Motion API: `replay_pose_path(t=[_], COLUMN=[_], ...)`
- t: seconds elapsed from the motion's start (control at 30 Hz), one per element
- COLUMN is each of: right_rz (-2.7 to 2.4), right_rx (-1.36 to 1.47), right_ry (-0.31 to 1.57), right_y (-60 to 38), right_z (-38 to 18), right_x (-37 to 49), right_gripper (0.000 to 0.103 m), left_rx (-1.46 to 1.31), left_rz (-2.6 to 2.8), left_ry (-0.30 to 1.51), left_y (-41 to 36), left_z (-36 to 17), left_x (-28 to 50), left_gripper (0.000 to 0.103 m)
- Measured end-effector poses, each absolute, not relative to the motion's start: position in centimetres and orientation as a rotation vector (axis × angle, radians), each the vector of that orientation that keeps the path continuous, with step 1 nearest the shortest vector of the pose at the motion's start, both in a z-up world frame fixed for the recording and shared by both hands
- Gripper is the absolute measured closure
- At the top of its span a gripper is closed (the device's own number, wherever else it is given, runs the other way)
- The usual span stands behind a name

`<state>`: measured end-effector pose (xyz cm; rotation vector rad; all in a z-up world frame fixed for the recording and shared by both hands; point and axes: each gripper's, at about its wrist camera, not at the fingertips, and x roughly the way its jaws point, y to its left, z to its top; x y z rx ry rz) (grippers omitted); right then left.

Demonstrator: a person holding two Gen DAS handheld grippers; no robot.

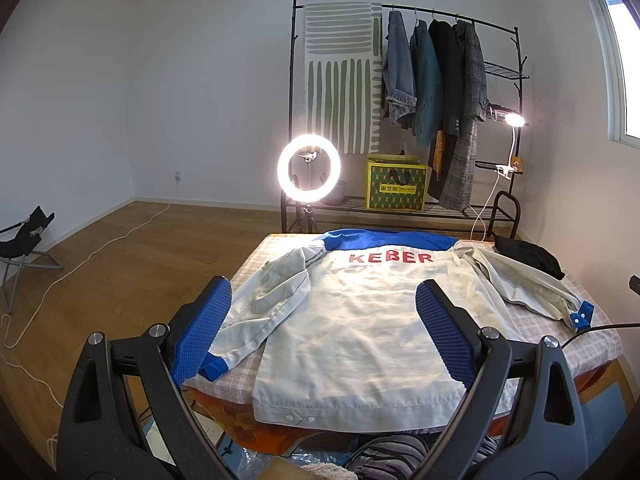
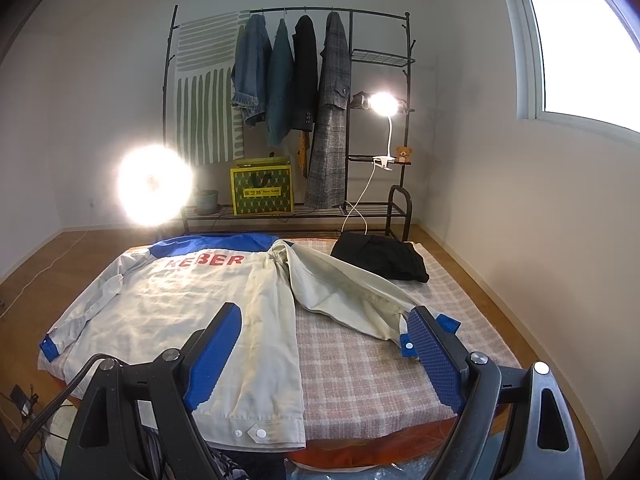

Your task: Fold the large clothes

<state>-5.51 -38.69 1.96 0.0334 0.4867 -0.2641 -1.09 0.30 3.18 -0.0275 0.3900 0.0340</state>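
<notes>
A pale grey jacket with a blue yoke, blue cuffs and red letters lies back-up and spread flat on a checked table. It also shows in the right wrist view. Its left sleeve bends down toward the front left corner. Its right sleeve stretches out over the checked cloth. My left gripper is open and empty above the jacket's lower half. My right gripper is open and empty above the hem's right corner, near the blue cuff.
A folded black garment lies at the table's far right. Behind stand a clothes rack with hanging coats, a lit ring light, a clip lamp and a yellow-green box. A folding chair stands far left.
</notes>
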Motion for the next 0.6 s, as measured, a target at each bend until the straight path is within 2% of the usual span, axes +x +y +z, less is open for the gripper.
replay_pose_path(t=[0.6], right_rz=[-0.249], right_rx=[-0.023], right_ry=[0.458], right_y=[-36.9], right_z=[1.8], right_x=[-5.4], right_gripper=[0.016], left_rx=[-0.034], left_rz=[0.05], left_ry=[0.396], left_y=[1.0], left_z=[2.2], left_x=[-1.1], left_gripper=[0.008])
